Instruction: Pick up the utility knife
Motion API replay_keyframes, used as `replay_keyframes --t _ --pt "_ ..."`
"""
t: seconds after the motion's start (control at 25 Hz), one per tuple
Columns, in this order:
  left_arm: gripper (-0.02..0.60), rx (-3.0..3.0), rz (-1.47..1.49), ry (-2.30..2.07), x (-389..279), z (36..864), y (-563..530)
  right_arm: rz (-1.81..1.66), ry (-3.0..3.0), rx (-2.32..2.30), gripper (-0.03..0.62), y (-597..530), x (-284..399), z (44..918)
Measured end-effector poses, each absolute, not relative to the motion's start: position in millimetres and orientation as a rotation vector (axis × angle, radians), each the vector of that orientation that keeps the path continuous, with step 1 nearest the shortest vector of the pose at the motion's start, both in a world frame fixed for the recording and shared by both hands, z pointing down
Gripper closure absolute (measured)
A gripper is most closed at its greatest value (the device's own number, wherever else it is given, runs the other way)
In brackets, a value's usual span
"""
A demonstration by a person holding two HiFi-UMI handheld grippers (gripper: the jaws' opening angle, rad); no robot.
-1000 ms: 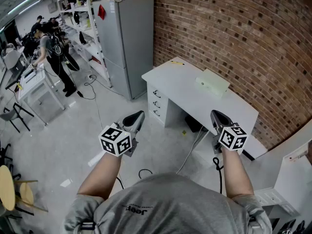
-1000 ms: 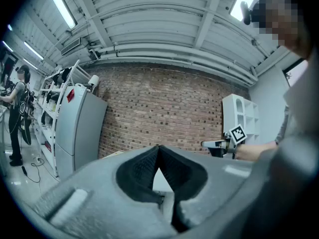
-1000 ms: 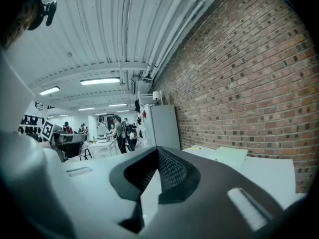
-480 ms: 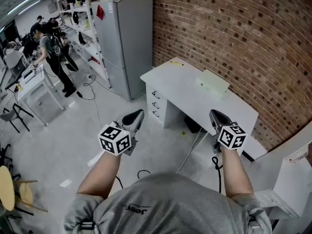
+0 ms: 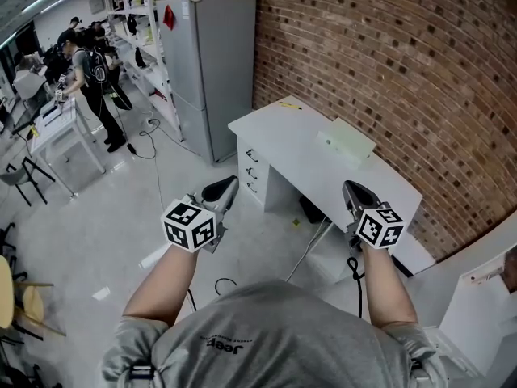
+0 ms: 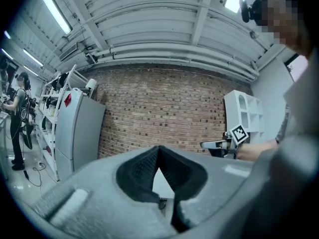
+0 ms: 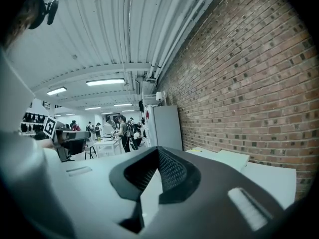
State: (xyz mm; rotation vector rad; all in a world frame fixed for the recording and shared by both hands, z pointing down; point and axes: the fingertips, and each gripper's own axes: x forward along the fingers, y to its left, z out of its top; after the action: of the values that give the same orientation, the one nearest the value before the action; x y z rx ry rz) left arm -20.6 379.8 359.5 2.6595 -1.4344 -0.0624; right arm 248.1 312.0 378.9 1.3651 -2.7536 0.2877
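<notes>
In front of you: the white desk (image 5: pixel 279 148) against the brick wall, beyond both grippers.
Just changed: you've edged slightly closer to it, so the approach has barely begun.
Left gripper (image 5: pixel 229 184): jaws pressed together, holding nothing.
Right gripper (image 5: pixel 348 187): likewise closed and empty.
Utility knife: probably the small yellow thing (image 5: pixel 289 104) at the desk's far end, though it is too small to confirm.
Views: the right gripper view catches that yellow thing on the desktop. The left gripper view shows only wall and your right gripper.
</notes>
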Motion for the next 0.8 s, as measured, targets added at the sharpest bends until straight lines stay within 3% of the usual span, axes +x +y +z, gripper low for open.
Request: replay_keyframes --t 0.36,0.8 --pt "0.583 2.601 -0.081 -1.523 27.1 367.2 390.4 0.255 -2.793 1.26 0.583 306.4 289.7 380.3" --pt "0.583 2.581 -0.069 -1.467 18.8 390.7 341.9 0.291 -2.792 1.255 0.583 260.5 275.7 394.3"
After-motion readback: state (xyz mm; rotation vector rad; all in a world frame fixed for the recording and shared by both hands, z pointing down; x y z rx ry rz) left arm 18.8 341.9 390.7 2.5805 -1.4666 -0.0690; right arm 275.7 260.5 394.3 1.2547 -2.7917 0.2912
